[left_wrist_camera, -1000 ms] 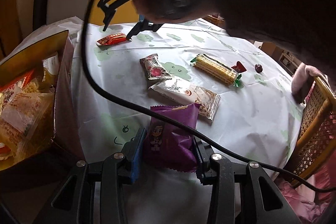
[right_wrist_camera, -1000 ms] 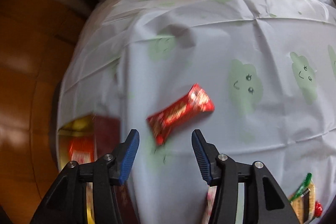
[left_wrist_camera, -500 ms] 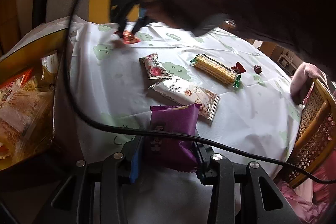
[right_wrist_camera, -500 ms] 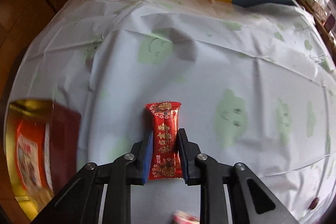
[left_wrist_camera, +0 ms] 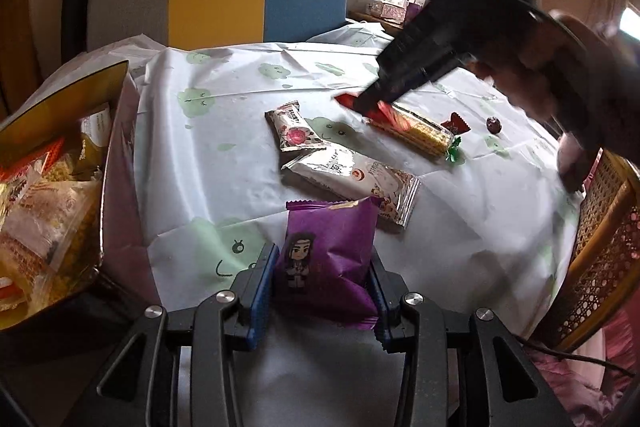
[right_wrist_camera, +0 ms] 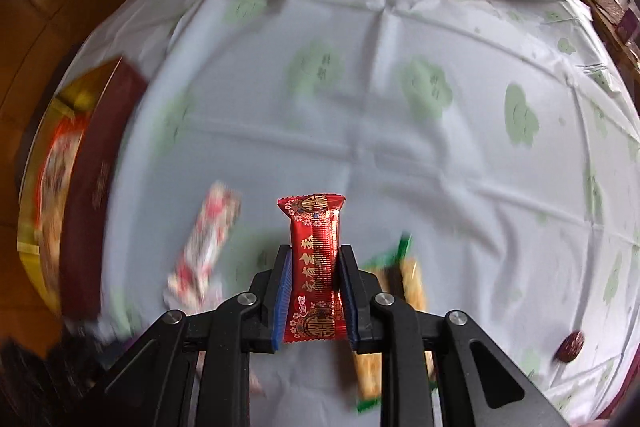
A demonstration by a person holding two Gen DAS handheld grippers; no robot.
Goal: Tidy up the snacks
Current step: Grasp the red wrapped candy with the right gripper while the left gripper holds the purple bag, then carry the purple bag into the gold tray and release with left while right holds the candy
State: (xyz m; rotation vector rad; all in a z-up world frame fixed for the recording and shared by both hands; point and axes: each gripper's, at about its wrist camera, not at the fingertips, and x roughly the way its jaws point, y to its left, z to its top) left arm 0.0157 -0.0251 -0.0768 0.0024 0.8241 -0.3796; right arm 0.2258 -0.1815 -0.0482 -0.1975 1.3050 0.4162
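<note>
Purple packet [left_wrist_camera: 328,259] is sitting clamped between the pads of your left gripper [left_wrist_camera: 324,287], standing upright between the jaws with its crimped top edge ahead of the fingertips, so in this view you are already carrying one snack. Off to the left of the jaws the gold box [left_wrist_camera: 116,95] is waiting with other snacks inside; beyond the fingertips the white packet [left_wrist_camera: 352,179], the rose-printed packet [left_wrist_camera: 294,131] and the wafer pack [left_wrist_camera: 420,131] are lying on the tablecloth [left_wrist_camera: 224,155]. In the right wrist view your right gripper [right_wrist_camera: 316,291] is pinching the red candy bar [right_wrist_camera: 314,263] lengthwise, jaws squeezed onto its sides, most of the wrapper sticking out ahead of the tips; the background is blurring, so you are probably swinging it fast. The box is showing far to the left of these jaws. You are holding both loads securely, I judge, so be slowing down as you are nearing the box, and be releasing one packet at a time to keep the two grippers from crowding each other over the opening.
</note>
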